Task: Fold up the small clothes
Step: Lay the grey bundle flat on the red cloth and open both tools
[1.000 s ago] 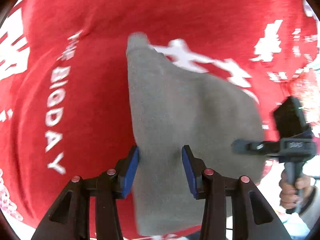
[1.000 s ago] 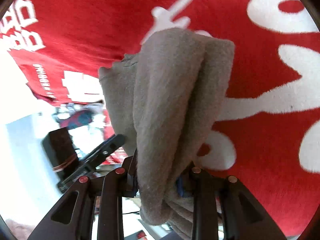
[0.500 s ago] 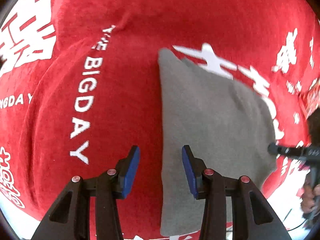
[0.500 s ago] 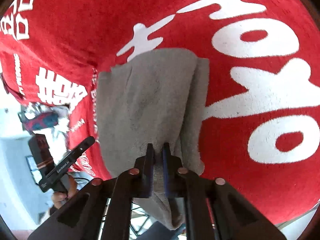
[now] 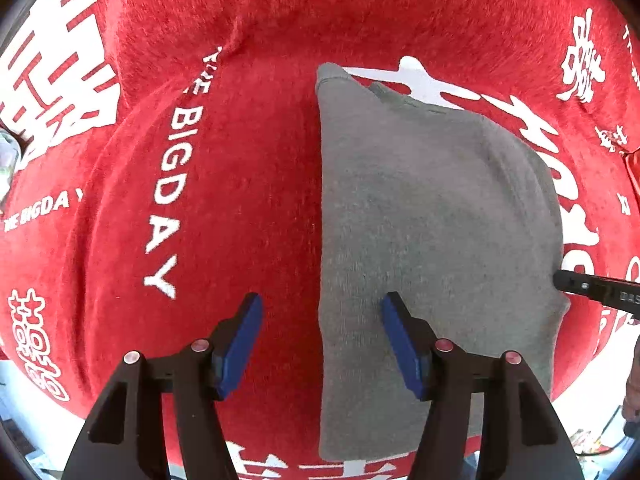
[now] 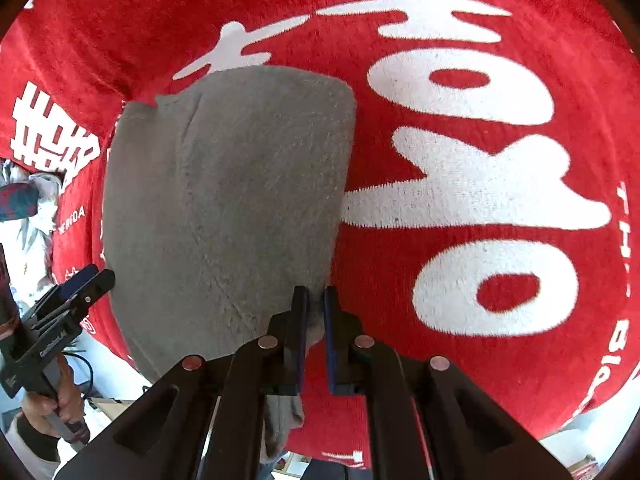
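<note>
since a second ago our left tongs (image 5: 320, 344) let go, still widening, the grey cloth (image 5: 432, 248) lying flat on the red surface (image 5: 240, 200), yet our right tongs (image 6: 315, 320), clamped on its corner, could drag the fold askew.

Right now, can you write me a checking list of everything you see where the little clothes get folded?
Surface: red cloth with white lettering, rumpled at the far left.
Job's things: grey garment, folded, lying mostly flat.
Clutter: nothing seen on the cloth.
Grippers: left gripper jaws opening, straddling the garment's straight edge, pads apart from it; right gripper nearly shut on the garment's near corner.
Cables: dark cable by the hand.
Surroundings: patterned fabric heap beyond the cloth, blurred.
</note>
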Action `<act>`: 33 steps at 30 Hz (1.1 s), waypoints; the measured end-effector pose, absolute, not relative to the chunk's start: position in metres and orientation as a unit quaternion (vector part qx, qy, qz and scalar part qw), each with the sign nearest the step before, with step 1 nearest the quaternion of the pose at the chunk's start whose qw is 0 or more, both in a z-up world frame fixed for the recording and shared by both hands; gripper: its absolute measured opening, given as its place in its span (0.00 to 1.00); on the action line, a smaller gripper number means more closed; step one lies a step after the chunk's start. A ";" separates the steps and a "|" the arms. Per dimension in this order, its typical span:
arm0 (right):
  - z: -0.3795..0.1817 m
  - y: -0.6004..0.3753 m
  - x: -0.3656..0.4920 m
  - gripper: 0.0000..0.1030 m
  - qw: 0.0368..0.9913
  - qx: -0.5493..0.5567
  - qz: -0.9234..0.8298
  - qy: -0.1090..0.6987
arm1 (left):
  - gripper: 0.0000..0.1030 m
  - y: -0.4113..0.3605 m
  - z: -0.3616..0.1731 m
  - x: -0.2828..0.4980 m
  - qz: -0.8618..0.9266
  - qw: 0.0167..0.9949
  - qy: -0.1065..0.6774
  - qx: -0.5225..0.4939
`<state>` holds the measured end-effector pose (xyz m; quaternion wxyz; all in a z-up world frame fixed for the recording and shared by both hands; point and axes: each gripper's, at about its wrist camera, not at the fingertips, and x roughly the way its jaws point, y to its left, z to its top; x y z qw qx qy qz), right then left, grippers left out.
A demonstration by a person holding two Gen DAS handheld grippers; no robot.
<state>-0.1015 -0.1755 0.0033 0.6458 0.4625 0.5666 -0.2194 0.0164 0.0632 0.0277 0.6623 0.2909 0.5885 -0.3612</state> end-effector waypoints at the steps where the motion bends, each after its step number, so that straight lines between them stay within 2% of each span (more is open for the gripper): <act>1: 0.009 -0.174 -0.105 0.08 0.644 0.465 -0.231 0.562 | 0.61 0.063 0.030 0.015 -0.357 0.664 0.586 0.297; 6: 0.038 -0.168 -0.127 0.09 0.646 0.482 -0.265 0.529 | 0.62 0.066 0.035 0.012 -0.336 0.671 0.582 0.315; 7: 0.043 -0.163 -0.131 0.16 0.645 0.494 -0.265 0.519 | 0.69 0.069 0.037 0.013 -0.336 0.673 0.581 0.310; 8: 0.044 -0.157 -0.136 0.41 0.643 0.503 -0.262 0.514 | 0.93 0.071 0.038 0.014 -0.337 0.675 0.582 0.304; 9: 0.044 -0.152 -0.138 0.58 0.641 0.512 -0.257 0.511 | 1.00 0.074 0.040 0.015 -0.337 0.678 0.582 0.297; 10: 0.043 -0.144 -0.140 0.80 0.641 0.523 -0.247 0.504 | 1.00 0.078 0.043 0.015 -0.339 0.685 0.577 0.289; 13: 0.034 -0.117 -0.145 0.81 0.636 0.555 -0.208 0.494 | 1.00 0.085 0.041 0.018 -0.342 0.675 0.589 0.283; 16: 0.001 -0.094 -0.146 0.81 0.593 0.611 -0.191 0.489 | 1.00 0.089 0.038 0.021 -0.333 0.673 0.598 0.281; 17: -0.010 -0.089 -0.147 0.77 0.579 0.625 -0.194 0.487 | 1.00 0.089 0.038 0.022 -0.330 0.673 0.600 0.281; 18: -0.017 -0.086 -0.147 0.71 0.571 0.634 -0.196 0.483 | 1.00 0.090 0.037 0.024 -0.326 0.671 0.603 0.281; 19: -0.023 -0.084 -0.146 0.39 0.566 0.638 -0.195 0.485 | 1.00 0.090 0.036 0.026 -0.321 0.670 0.608 0.279; 20: -0.025 -0.083 -0.143 0.17 0.567 0.628 -0.196 0.497 | 1.00 0.091 0.035 0.028 -0.318 0.669 0.612 0.278; 24: -0.012 -0.081 -0.126 0.16 0.611 0.508 -0.205 0.571 | 1.00 0.091 0.033 0.031 -0.308 0.666 0.611 0.297; 25: -0.013 -0.081 -0.124 0.14 0.612 0.498 -0.204 0.580 | 1.00 0.092 0.033 0.030 -0.305 0.666 0.608 0.305; 28: -0.012 -0.085 -0.122 0.16 0.595 0.520 -0.204 0.578 | 1.00 0.094 0.035 0.026 -0.307 0.659 0.613 0.309; 29: -0.007 -0.086 -0.122 0.21 0.594 0.527 -0.204 0.573 | 1.00 0.094 0.036 0.025 -0.308 0.657 0.615 0.309; 30: -0.002 -0.085 -0.123 0.21 0.594 0.528 -0.207 0.570 | 1.00 0.095 0.037 0.024 -0.307 0.655 0.616 0.310; 31: 0.005 -0.085 -0.124 0.27 0.596 0.526 -0.211 0.569 | 1.00 0.095 0.038 0.021 -0.306 0.653 0.616 0.315; 32: 0.008 -0.085 -0.123 0.39 0.597 0.524 -0.214 0.569 | 1.00 0.096 0.040 0.020 -0.306 0.652 0.616 0.318; 33: 0.016 -0.086 -0.124 0.46 0.600 0.519 -0.220 0.567 | 1.00 0.096 0.041 0.018 -0.307 0.652 0.615 0.321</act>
